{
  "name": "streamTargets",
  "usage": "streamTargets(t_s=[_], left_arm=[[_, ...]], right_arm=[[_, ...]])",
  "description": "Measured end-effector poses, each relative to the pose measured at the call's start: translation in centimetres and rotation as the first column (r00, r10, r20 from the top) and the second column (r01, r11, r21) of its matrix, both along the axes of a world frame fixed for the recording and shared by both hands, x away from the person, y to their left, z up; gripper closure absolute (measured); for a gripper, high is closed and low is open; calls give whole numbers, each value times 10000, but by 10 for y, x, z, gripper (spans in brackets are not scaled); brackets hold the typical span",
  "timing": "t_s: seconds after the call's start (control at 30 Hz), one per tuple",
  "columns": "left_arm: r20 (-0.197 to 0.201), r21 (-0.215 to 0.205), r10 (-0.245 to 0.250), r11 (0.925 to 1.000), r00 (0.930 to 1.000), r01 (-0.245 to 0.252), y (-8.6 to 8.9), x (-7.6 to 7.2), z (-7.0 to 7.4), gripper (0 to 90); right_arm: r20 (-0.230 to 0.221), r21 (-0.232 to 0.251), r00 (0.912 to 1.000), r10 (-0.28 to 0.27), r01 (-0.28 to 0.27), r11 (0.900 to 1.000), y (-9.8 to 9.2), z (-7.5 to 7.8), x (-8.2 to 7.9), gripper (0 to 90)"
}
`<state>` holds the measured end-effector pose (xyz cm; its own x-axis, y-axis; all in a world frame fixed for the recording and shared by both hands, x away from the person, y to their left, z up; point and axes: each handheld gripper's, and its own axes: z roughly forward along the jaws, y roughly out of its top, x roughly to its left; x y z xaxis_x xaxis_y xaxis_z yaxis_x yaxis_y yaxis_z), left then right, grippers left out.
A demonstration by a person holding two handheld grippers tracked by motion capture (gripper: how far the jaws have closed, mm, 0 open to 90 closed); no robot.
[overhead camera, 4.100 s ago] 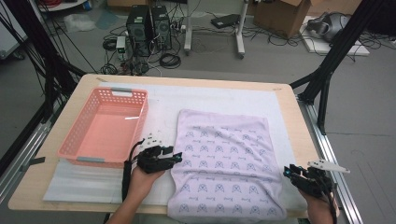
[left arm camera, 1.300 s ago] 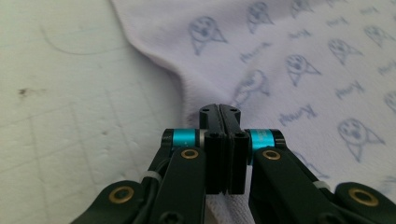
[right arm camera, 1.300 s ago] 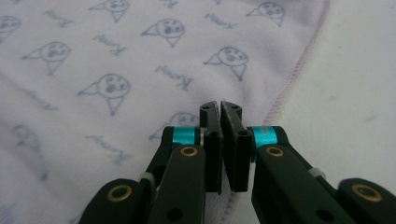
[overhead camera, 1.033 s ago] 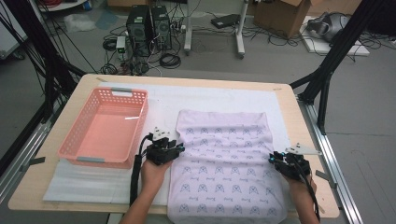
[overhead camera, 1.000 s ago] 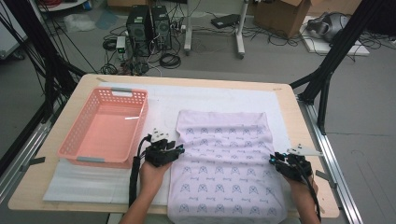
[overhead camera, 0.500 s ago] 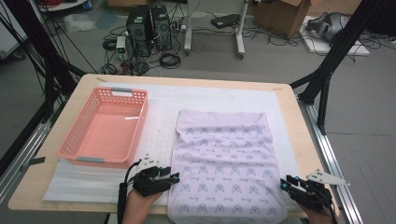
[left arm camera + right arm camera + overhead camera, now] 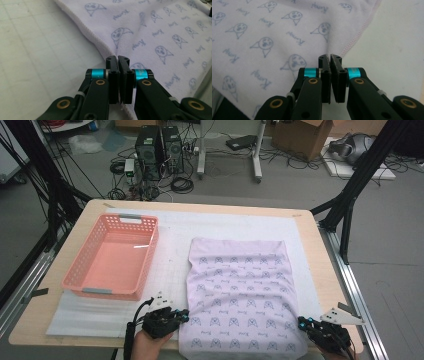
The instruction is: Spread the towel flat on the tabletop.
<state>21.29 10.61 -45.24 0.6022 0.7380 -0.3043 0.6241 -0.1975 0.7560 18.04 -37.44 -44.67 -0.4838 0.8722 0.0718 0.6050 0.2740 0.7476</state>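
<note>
Jaws of both grippers have just closed, left gripper (image 7: 117, 58) and right gripper (image 7: 330, 57) each pinching the cloth's (image 7: 240, 290) near edge.

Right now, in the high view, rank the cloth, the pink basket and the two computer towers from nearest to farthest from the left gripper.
From the left gripper:
1. Cloth: its near left edge is pinched in the jaws.
2. Pink basket: on the table, just beyond and to the left.
3. Computer towers: on the floor past the table's far edge.

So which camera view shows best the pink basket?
The high view: the pink basket lies whole on the table's left side, beside the printed cloth. The two gripper views look along shut jaws at the cloth's edges instead.
</note>
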Motion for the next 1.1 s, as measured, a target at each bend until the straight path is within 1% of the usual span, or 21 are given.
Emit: streamTargets(t_s=[0.07,0.2,0.27,0.33,0.37,0.4,0.43,0.47,0.5,0.53,0.57,0.7,0.8,0.87,0.9,0.93,0.97,1.0,1.03,1.07,1.1], left_arm=[[-34,-107,12,9999,10000,-12,3,-5,0,870],[-12,-246,-176,9995,9998,176,7,-18,1,868],[-1,-223,-349,9991,9994,349,8,-24,0,867],[104,-108,-444,9990,9990,445,7,-28,0,851],[248,-46,-438,9990,9987,439,7,-28,0,821],[349,-182,-370,9991,9987,377,8,-26,1,711],[428,-341,-314,9989,9986,328,9,-25,2,654],[629,-585,-167,9981,9979,204,9,-23,4,622],[699,-720,-87,9973,9975,138,9,-19,4,596],[660,-695,-28,9976,9978,74,9,-14,4,596],[621,-638,-27,9979,9981,67,9,-10,4,596],[407,-496,233,9985,9989,-213,4,8,0,606],[422,-412,321,9987,9986,-304,4,18,1,611],[380,-357,337,9988,9987,-323,3,22,0,611],[333,-194,274,9995,9991,-267,2,23,-1,626],[277,-50,204,9998,9994,-202,0,23,-1,668],[349,169,218,9996,9992,-224,-3,23,-2,699],[508,447,208,9987,9985,-231,-6,22,-1,760],[687,707,148,9973,9975,-197,-8,21,-1,839],[608,794,119,9967,9981,-167,-9,21,0,874],[582,824,85,9965,9983,-133,-9,20,1,880]], right_arm=[[-94,133,10000,28,-27,9999,-3,1,-6,872],[-126,-73,9994,316,-317,9995,-3,3,-20,873],[-195,-43,9992,358,-359,9993,-6,4,-26,873],[-267,68,9991,320,-318,9995,-9,2,-31,869],[-282,78,9993,249,-247,9997,-9,1,-33,840],[-248,116,9995,170,-168,9998,-10,1,-33,774],[-217,286,9998,45,-38,9996,-11,2,-32,725],[-161,420,9998,-83,89,9991,-11,3,-32,688],[-4,480,9996,-284,284,9984,-13,4,-29,652],[59,599,9990,-452,447,9972,-14,4,-27,645],[103,554,9985,-536,529,9971,-14,4,-24,641],[-46,458,9966,-826,828,9955,-12,-2,-6,641],[19,388,9965,-839,838,9957,-10,-3,2,675],[-36,343,9964,-841,842,9959,-8,-3,6,757],[-52,353,9972,-741,742,9966,-6,-3,7,833],[-78,346,9987,-500,503,9981,-5,-3,8,867],[-52,141,9988,-488,489,9987,-2,-2,8,872],[-26,-24,9991,-425,425,9991,-1,-1,8,876],[-103,30,9990,-443,443,9990,-2,-1,8,880],[-144,49,9989,-457,457,9989,-3,0,8,882],[-166,45,9988,-471,472,9989,-4,0,6,883]])
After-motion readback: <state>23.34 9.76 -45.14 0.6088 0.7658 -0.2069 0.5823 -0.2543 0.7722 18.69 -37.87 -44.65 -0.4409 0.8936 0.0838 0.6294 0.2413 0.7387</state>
